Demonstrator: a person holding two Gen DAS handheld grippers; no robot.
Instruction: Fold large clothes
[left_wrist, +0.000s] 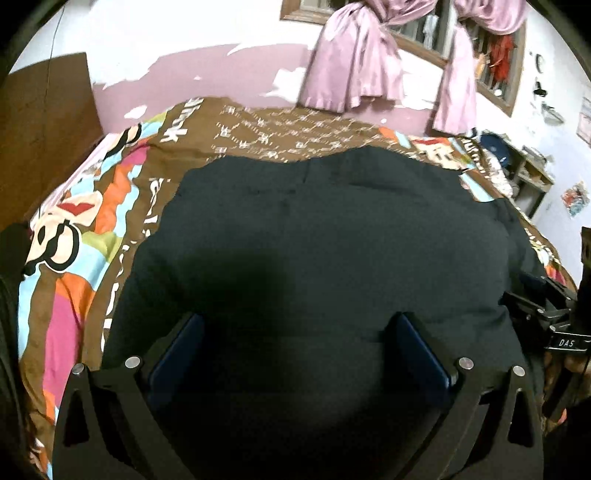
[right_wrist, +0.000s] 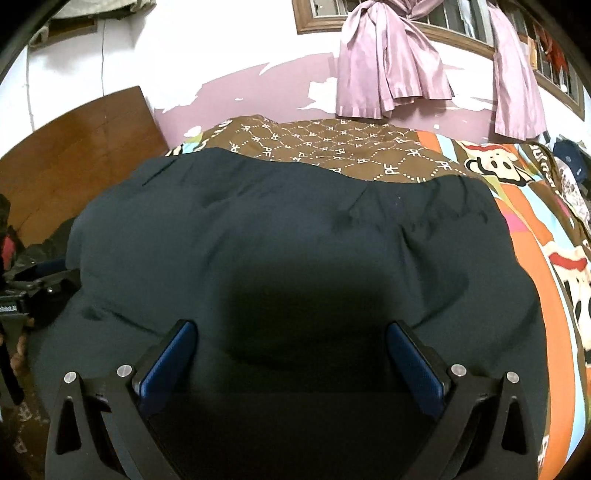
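A large dark navy garment (left_wrist: 332, 236) lies spread on the bed, its far hem near the wall; it also fills the right wrist view (right_wrist: 288, 236). My left gripper (left_wrist: 299, 325) is open, its blue-padded fingers (left_wrist: 184, 343) spread wide just over the garment's near part, holding nothing. My right gripper (right_wrist: 291, 332) is also open and empty, fingers (right_wrist: 170, 354) wide over the near part. The right gripper shows at the right edge of the left wrist view (left_wrist: 546, 314); the left gripper shows at the left edge of the right wrist view (right_wrist: 33, 288).
The bed has a brown and multicolour cartoon cover (left_wrist: 110, 206) (right_wrist: 535, 206). A wooden headboard (right_wrist: 74, 147) stands at left. Pink curtains (right_wrist: 391, 66) hang on the far wall. A cluttered shelf (left_wrist: 524, 173) stands at right.
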